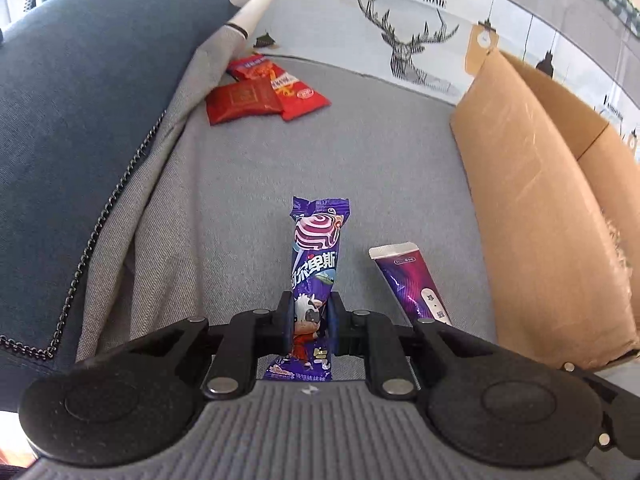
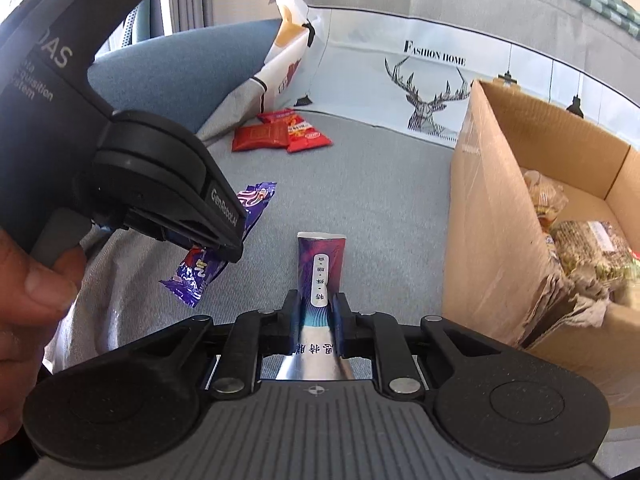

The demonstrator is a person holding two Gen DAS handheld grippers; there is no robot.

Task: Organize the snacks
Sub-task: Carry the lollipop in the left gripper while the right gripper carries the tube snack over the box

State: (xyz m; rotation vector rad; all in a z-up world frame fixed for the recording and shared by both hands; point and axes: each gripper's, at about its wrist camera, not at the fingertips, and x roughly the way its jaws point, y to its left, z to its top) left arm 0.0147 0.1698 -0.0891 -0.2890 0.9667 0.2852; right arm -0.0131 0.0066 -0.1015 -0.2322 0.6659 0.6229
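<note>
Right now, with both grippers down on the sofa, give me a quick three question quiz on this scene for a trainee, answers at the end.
1. True or false: the left gripper is shut on the purple lollipop packet.
2. Which side of the picture is the cardboard box on in the right wrist view? A left, B right, C out of view.
3. Fill in: the right gripper holds the purple ____ pouch.

Key: 1 true. 2 B. 3 silver-ended; the red snack packets still lie on the sofa seat.
</note>
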